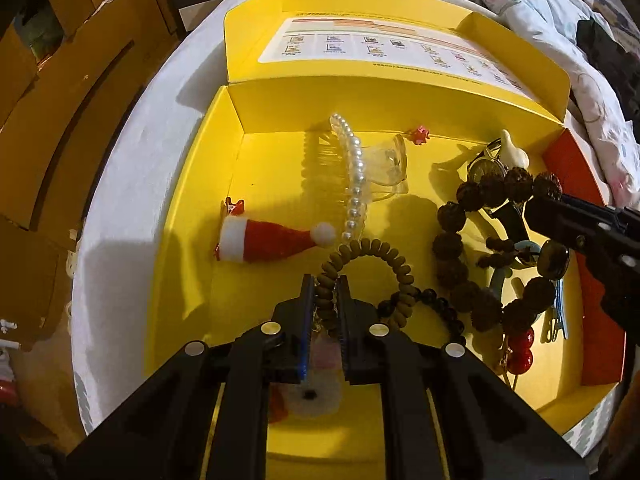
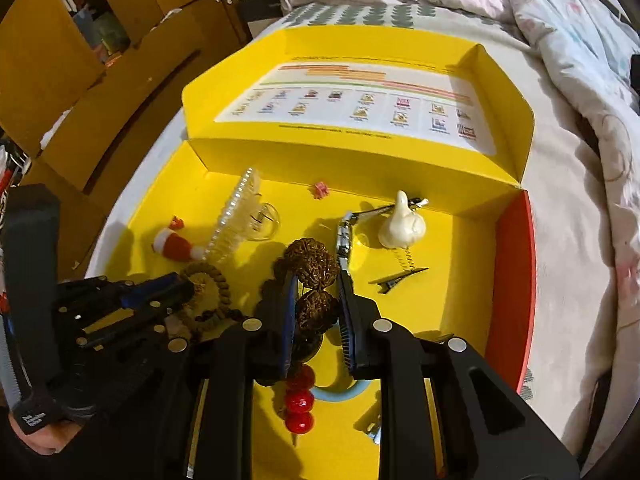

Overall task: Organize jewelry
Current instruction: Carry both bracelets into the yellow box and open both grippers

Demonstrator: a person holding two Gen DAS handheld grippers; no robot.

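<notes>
We saw a bed (image 2: pixel 580 208) with pale printed bedding filling the right side of both views, and on it an open yellow box (image 1: pixel 276 148) whose raised lid carried a printed chart. Brown cabinets (image 2: pixel 120 60) stood at the upper left. Inside the box, the left wrist view showed our left gripper (image 1: pixel 324 286) at bottom centre, clenched on an olive coil hair tie (image 1: pixel 372 252) whose loop arched rightward beyond the fingers. The right wrist view showed our right gripper (image 2: pixel 318 292) at lower centre, its pads pressed on a large knobbly bead of a brown bead bracelet (image 2: pixel 312 268), part of which was lifted off the box floor. Only the left view laid out that bracelet's full curve at centre right, with a thinner string of dark beads (image 1: pixel 436 308) below it. A clear claw clip with pearls (image 1: pixel 356 172) lay near the middle. Only the right view showed the white duck clip (image 2: pixel 402 224) whole, at upper right of the floor, beside a wristwatch (image 2: pixel 344 236) and a dark metal clip (image 2: pixel 396 278) on a spring. A small Santa hat clip (image 1: pixel 264 238) lay at left, red beads (image 2: pixel 300 400) at the bottom, and a tiny red star (image 1: pixel 419 135) against the back wall.
</notes>
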